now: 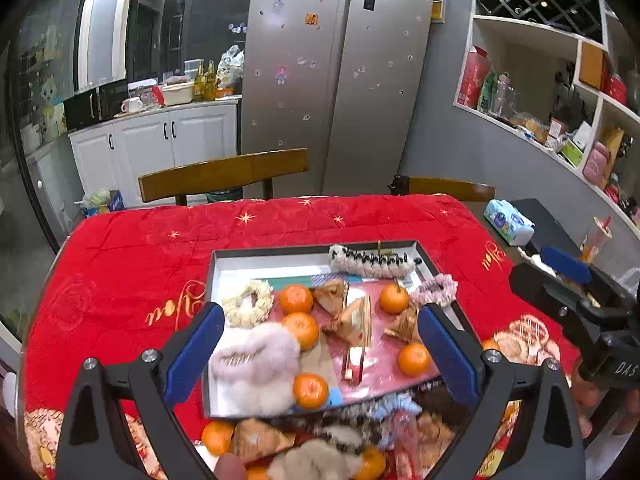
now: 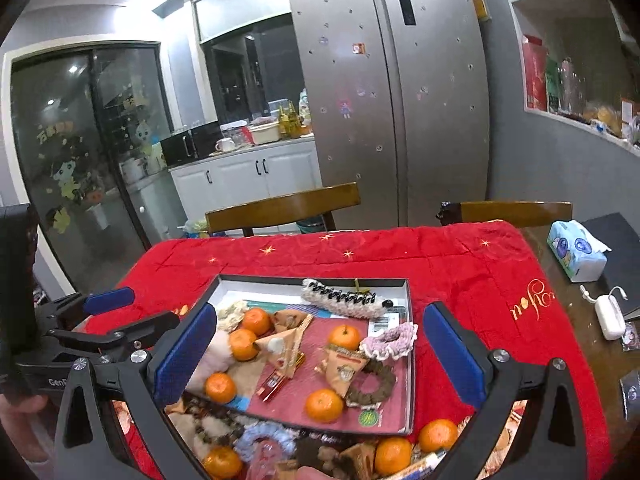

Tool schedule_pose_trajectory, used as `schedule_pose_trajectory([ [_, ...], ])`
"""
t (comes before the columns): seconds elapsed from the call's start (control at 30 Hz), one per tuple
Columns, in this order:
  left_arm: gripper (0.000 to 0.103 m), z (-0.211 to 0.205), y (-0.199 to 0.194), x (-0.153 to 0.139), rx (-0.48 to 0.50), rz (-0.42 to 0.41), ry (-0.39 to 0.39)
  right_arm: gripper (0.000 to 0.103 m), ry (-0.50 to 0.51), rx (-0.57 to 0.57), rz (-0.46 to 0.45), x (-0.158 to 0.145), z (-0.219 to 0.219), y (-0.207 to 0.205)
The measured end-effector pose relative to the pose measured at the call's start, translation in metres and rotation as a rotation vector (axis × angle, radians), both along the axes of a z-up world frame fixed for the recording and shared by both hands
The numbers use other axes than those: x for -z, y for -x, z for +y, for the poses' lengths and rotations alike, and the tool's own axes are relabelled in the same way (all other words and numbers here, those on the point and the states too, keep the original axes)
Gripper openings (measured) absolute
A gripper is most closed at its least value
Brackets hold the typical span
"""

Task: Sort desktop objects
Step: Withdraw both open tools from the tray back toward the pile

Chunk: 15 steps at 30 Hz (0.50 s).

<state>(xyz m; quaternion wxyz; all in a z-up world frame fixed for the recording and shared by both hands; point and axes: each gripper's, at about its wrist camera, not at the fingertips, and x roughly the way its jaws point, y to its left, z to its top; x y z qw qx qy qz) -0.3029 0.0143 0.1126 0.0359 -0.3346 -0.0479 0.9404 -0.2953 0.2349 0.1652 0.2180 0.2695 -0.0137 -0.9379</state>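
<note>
A shallow dark-rimmed box [image 1: 280, 249] [image 2: 408, 320] lies on the red tablecloth [image 1: 160, 248], holding several tangerines [image 1: 296, 299] [image 2: 324, 405], triangular snack packets [image 1: 352, 316] [image 2: 344, 368], hair scrunchies [image 1: 248, 304] [image 2: 390, 340], a fluffy hair clip [image 1: 256, 356] and a striped clip [image 1: 370, 262] [image 2: 340, 296]. More tangerines [image 1: 217, 436] [image 2: 438, 434], packets and scrunchies lie in front of the box. My left gripper [image 1: 320, 352] is open above the box's near half, empty. My right gripper [image 2: 320, 364] is open above the box, empty.
Two wooden chairs [image 1: 224, 174] [image 2: 516, 212] stand behind the table. A tissue pack [image 1: 508, 222] [image 2: 578, 250], a dark box [image 1: 544, 224] and a white charger [image 2: 608, 316] sit on the bare table at right. A fridge [image 1: 336, 80] and wall shelves [image 1: 560, 92] stand behind.
</note>
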Motion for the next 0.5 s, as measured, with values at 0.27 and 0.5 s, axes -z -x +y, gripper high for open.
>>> schedule_pose_trajectory([
  [0.27, 0.098, 0.003, -0.044, 0.005, 0.005, 0.017, 0.025, 0.103, -0.058, 0.039, 0.050, 0.003, -0.001, -0.036],
  [0.5, 0.098, 0.009, -0.069, 0.026, 0.052, -0.004, 0.026, 0.103, -0.070, 0.046, 0.026, 0.021, 0.002, -0.058],
])
